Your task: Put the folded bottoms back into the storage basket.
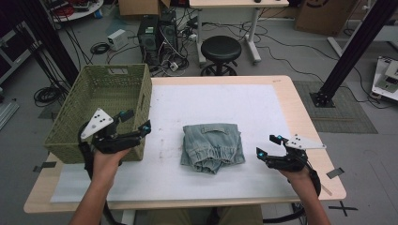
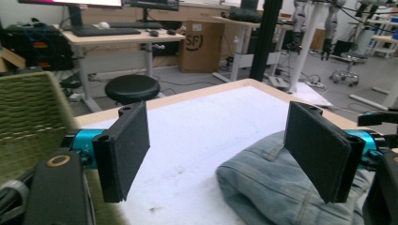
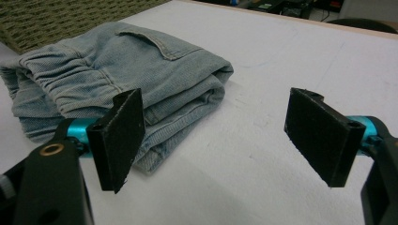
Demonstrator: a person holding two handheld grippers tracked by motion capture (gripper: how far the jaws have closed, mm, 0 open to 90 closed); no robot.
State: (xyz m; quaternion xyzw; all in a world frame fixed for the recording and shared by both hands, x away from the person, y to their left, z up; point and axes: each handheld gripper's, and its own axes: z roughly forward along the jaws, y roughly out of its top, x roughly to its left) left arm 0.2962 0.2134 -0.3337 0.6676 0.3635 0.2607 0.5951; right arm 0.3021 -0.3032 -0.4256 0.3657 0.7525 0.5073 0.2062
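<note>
High view: left gripper [image 1: 136, 123], right gripper [image 1: 267, 145] both spread wide, empty, flanking folded jeans [image 1: 212, 146].

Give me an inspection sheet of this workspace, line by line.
Surface: table with white cover, faint smudges.
Job's things: folded jeans mid-table; green basket at left edge.
Clutter: nothing seen on the cover.
Grippers: left gripper open beside the basket; right gripper open, right of the jeans.
Cables: one trails from each gripper; loose cables on floor.
Surroundings: black stool, computer towers, desks.
</note>
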